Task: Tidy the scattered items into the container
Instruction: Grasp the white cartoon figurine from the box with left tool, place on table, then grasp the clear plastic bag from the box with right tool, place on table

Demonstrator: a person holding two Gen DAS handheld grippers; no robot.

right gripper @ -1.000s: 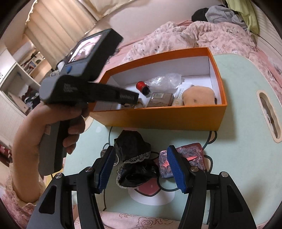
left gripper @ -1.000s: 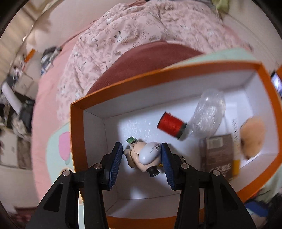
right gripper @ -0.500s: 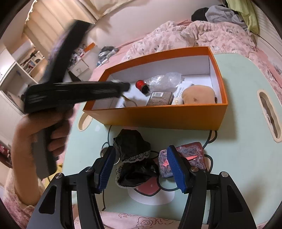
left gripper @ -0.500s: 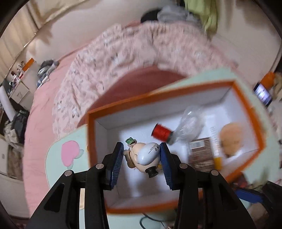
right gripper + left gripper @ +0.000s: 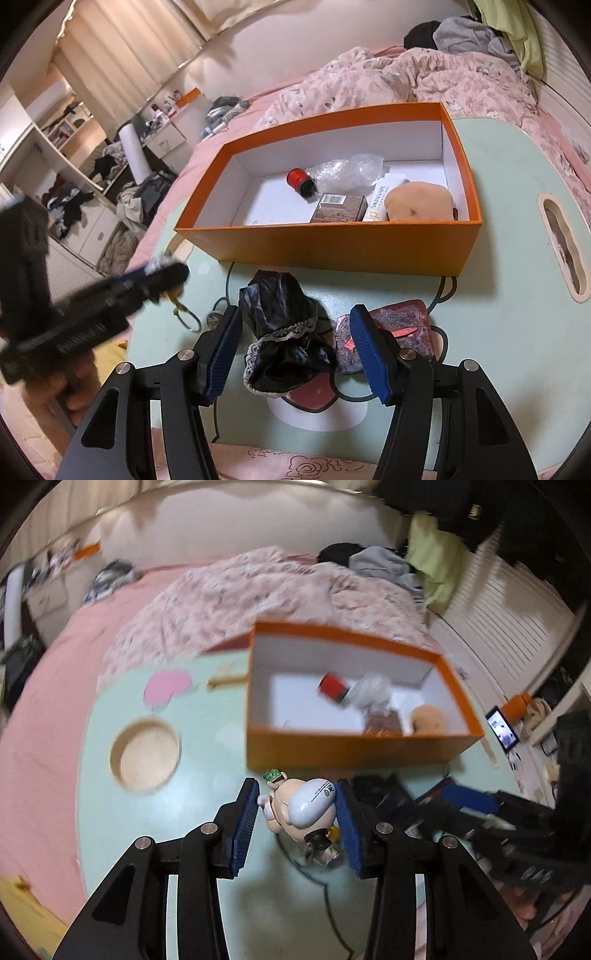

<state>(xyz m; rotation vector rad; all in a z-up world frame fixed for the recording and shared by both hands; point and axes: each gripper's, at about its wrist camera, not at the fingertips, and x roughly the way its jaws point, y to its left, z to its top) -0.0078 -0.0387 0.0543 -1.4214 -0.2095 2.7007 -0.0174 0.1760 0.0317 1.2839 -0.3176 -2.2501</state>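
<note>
My left gripper (image 5: pixel 295 808) is shut on a small figurine keychain (image 5: pixel 301 806), cream and white with a green tip, and holds it above the mint table, in front of the orange box (image 5: pixel 347 751). The box (image 5: pixel 332 243) holds a red spool (image 5: pixel 301 180), a clear plastic bag (image 5: pixel 347 168), a brown packet (image 5: pixel 338 208), a tube and a tan puff (image 5: pixel 421 201). My right gripper (image 5: pixel 295 336) is open, low over a black lace cloth (image 5: pixel 284 332), with a patterned red pouch (image 5: pixel 391 332) just right of it.
The round mint table (image 5: pixel 498 314) has a round cutout (image 5: pixel 146 755) at left and a slot (image 5: pixel 563 243) at right. A bed with a pink floral quilt (image 5: pixel 406 77) lies behind the box. The left gripper's keyring (image 5: pixel 188 317) dangles above the table.
My left gripper has pulled back out of the box and down toward the table, still holding the figurine. My right gripper has stayed still over the black cloth.
</note>
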